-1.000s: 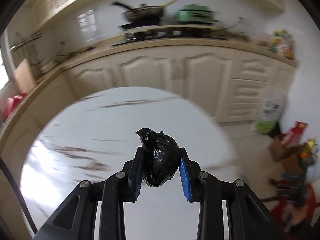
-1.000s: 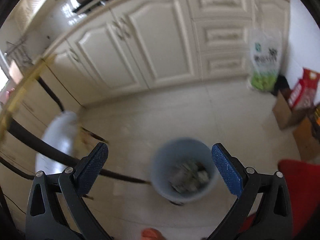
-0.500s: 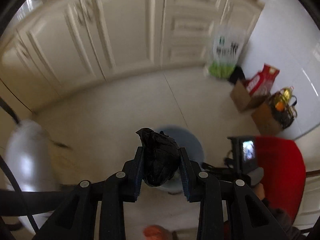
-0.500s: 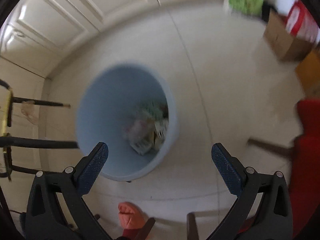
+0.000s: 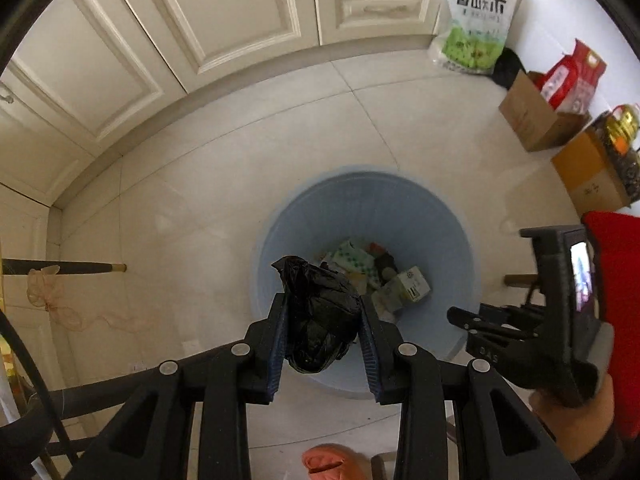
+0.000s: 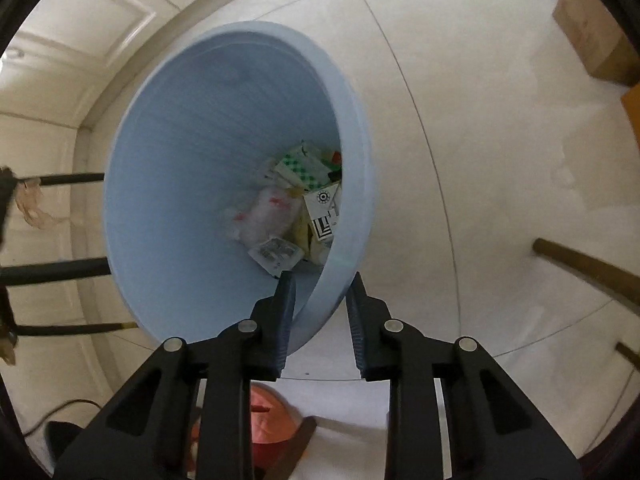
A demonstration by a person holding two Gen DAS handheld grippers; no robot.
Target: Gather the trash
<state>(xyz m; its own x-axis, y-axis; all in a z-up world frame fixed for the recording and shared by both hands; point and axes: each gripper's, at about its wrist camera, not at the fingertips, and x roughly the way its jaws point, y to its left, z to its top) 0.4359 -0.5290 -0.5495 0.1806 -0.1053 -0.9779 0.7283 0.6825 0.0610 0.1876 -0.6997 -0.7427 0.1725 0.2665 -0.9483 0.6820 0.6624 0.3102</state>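
Over the bin (image 5: 362, 280): black bag (image 5: 320, 314) clamped in left gripper (image 5: 323, 322).
Right gripper (image 6: 320, 304) pinched the bin rim; release best made well inside the opening.

Pale tiled floor (image 5: 208, 184) fills the view, running up to the cream cabinets (image 5: 224, 20). A light blue bin (image 5: 452, 240) stands on it, wrappers and small cartons in its bottom. Along the far wall sits a green-and-white rice bag (image 5: 476, 20), then a black bag beside it, then two cardboard boxes (image 5: 532, 120) side by side. Dark table legs (image 5: 72, 268) meet the tiles at left.
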